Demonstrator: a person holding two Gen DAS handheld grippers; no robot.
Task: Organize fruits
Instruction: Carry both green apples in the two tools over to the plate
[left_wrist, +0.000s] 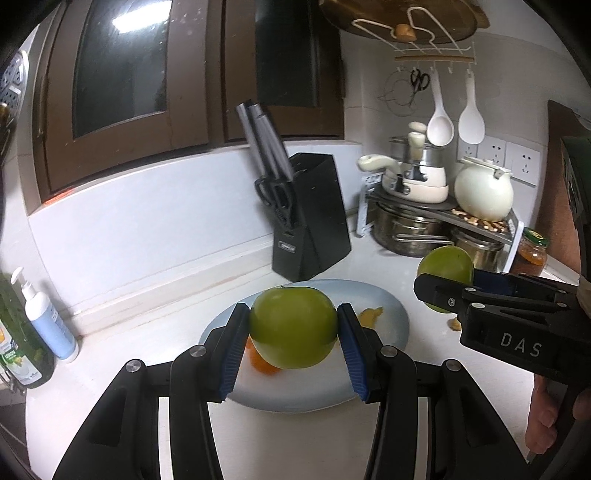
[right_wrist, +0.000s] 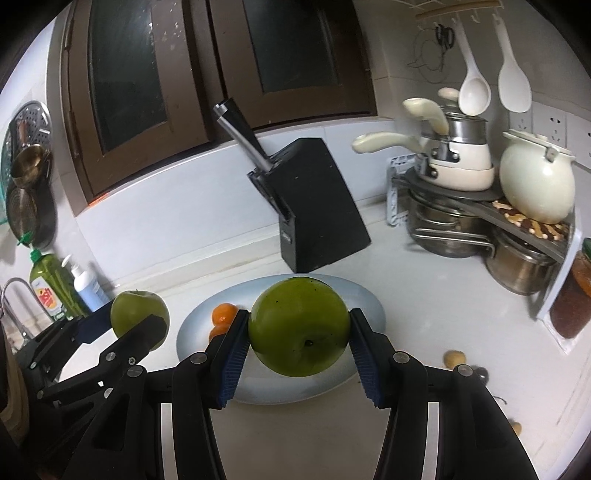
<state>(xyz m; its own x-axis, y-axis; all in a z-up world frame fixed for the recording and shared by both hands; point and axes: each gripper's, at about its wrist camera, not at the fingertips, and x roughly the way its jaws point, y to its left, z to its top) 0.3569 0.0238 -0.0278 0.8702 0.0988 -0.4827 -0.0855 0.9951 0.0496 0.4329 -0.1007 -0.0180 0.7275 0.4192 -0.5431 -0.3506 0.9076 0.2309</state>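
My left gripper (left_wrist: 293, 328) is shut on a green apple (left_wrist: 293, 326) and holds it above a pale blue oval plate (left_wrist: 391, 317). My right gripper (right_wrist: 298, 328) is shut on a second green apple (right_wrist: 298, 326) above the same plate (right_wrist: 369, 299). In the left wrist view the right gripper (left_wrist: 439, 291) and its apple (left_wrist: 447, 264) show at the right. In the right wrist view the left gripper (right_wrist: 142, 325) and its apple (right_wrist: 137, 314) show at the left. Two small oranges (right_wrist: 222, 317) lie on the plate's left part.
A black knife block (right_wrist: 317, 206) stands behind the plate. A rack with pots and a white kettle (right_wrist: 535, 184) fills the back right corner. Soap bottles (right_wrist: 70, 288) and a tap stand at the left. Small fruits (right_wrist: 454, 359) lie on the counter right of the plate.
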